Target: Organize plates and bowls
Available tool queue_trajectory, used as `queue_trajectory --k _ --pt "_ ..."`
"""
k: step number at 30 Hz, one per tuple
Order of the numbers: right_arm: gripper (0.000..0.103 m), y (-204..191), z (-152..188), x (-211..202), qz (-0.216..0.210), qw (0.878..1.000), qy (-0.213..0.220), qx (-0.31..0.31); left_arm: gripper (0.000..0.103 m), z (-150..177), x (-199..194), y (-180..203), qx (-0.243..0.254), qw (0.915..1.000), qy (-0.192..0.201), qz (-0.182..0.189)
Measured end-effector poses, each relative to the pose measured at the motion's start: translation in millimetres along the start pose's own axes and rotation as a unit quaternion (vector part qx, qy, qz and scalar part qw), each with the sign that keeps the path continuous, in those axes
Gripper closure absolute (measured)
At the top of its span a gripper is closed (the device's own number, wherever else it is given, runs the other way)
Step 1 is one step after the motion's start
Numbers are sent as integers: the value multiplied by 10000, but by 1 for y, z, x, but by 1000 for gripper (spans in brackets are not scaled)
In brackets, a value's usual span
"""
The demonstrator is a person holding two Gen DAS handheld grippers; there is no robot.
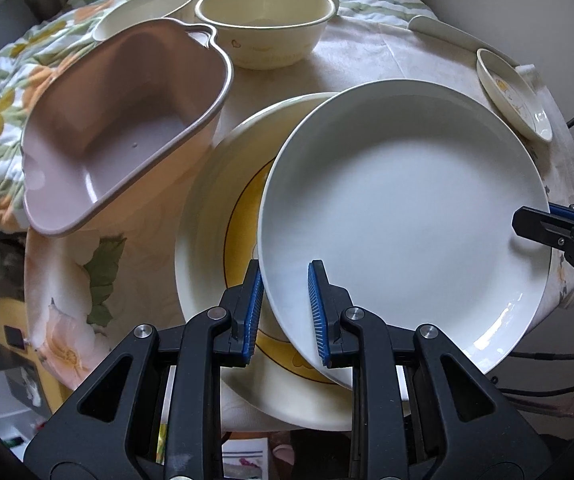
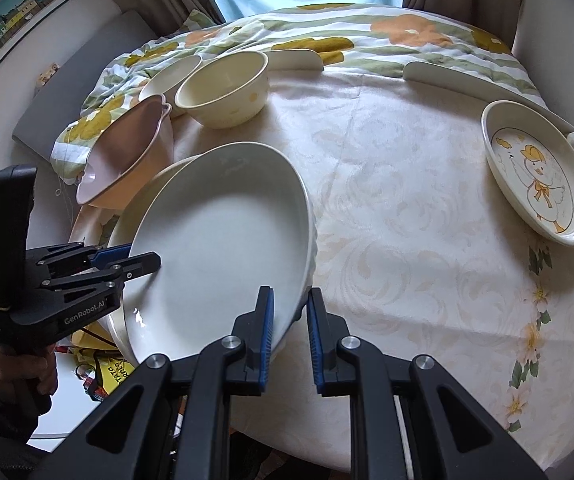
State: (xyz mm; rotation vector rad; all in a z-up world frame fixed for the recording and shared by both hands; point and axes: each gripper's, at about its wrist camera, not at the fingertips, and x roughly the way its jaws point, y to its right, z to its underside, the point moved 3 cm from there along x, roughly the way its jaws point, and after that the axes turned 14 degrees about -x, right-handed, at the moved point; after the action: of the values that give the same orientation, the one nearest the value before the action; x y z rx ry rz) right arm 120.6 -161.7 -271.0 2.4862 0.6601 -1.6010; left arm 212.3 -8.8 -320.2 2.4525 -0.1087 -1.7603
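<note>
- The white plate (image 1: 407, 208) is pinched at its rim by the left gripper (image 1: 285, 312) and the right gripper (image 2: 289, 340).
- It is held tilted over the yellow plate (image 1: 215, 280), near the table's (image 2: 407, 200) left edge.

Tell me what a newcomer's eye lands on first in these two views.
First, the plain white plate, gripped at opposite rims by the left gripper and the right gripper, overlapping a cream plate with a yellow ring. Next, the pink square bowl to its left, with two cream bowls behind it. Last, the small duck-printed dish alone at the tablecloth's far right.
</note>
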Motion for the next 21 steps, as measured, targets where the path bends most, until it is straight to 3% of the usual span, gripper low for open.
queue_trajectory --k 3,8,21 --pt "88 -3 -1 0 91 9999 -10 -118 83 3 -2 7 246 9990 184 -324" --pt "88 -6 -4 2 232 9991 -60 -349 84 11 -3 23 872 9888 555 -1072" --pt "88 -22 -10 17 659 9926 -237 -991 84 9 -4 20 964 9820 669 -1479"
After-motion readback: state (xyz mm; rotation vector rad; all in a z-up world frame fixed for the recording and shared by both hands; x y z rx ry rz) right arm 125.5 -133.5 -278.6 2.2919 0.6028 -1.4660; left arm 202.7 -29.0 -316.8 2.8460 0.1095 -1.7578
